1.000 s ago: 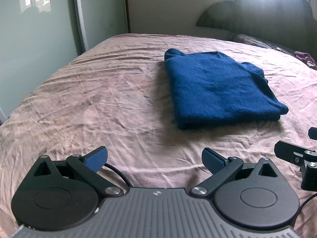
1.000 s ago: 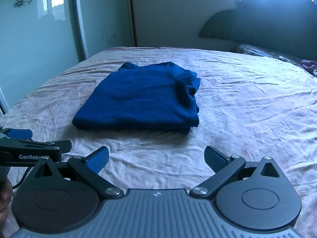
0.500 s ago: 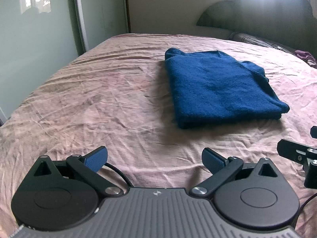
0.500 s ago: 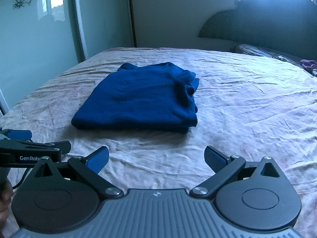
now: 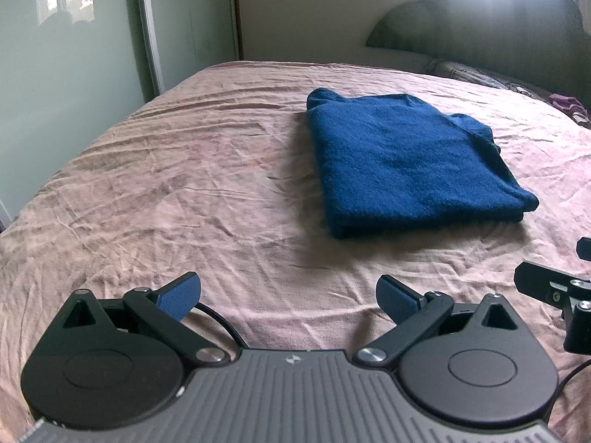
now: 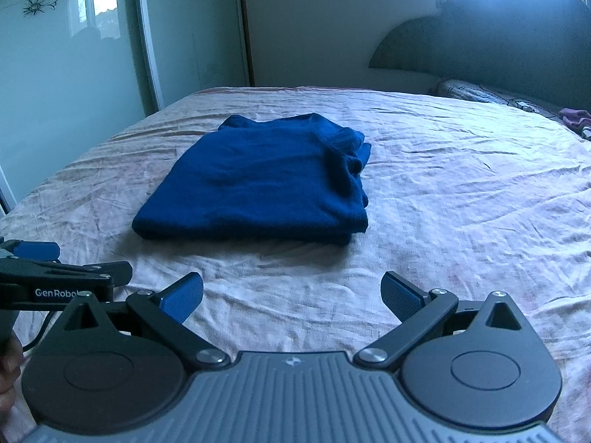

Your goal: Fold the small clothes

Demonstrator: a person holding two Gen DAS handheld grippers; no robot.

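Nearest in each wrist view are the tools themselves: the left gripper and the right gripper both hover low over the near edge of the bed, jaws spread wide with nothing between the blue pads. They sit side by side, each showing at the margin of the other's view.

Further in, toward the middle of the bed and well apart from both grippers, lies the blue garment, a neat thick rectangle, several layers deep. Its folded near edge is square, while the far right corner bunches a little.

The folding looks all but done, so the step in hand is probably a final tidy or letting it be. To do it well, approach low and flat, pinch only the loose bunched corner, and smooth outward without dragging the stack over the wrinkled sheet.

Readable writing: "GenRobot", partly cut off, on the left gripper's side bar. Beyond, flower decals on the wardrobe door and the headboard carry no text.
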